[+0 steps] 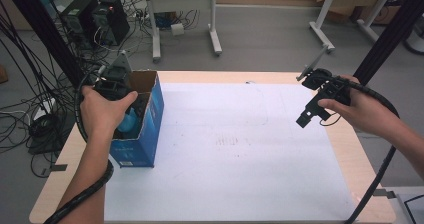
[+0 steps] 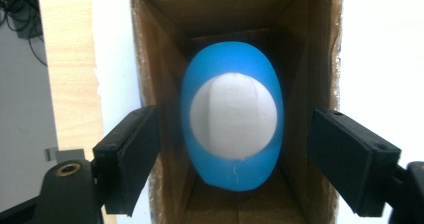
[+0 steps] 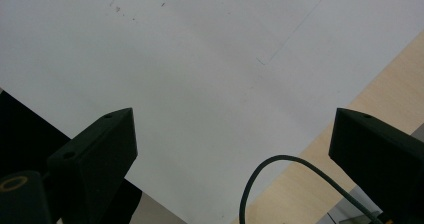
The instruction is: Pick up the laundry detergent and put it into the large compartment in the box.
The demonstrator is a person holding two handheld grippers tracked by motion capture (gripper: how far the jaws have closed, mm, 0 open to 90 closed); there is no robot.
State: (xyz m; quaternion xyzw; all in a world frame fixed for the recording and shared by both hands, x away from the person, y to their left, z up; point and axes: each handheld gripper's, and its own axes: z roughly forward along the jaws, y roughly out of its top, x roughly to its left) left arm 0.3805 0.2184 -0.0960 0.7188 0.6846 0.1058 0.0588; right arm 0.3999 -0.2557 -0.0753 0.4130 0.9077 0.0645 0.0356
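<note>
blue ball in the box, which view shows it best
The left gripper view: it looks straight down into the open box, so the blue ball with its white round patch shows whole between the open tongs. The high view catches a sliver of the ball behind the left hand. The right gripper view faces the white sheet.

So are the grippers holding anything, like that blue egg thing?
No, nothing is held. The left gripper is open above the box, its jaws apart from the blue egg inside. The right gripper is open over the paper.

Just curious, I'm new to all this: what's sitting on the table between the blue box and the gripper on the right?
Nothing: in the high view, bare white sheet separates the blue box from the right hand-held gripper.
</note>
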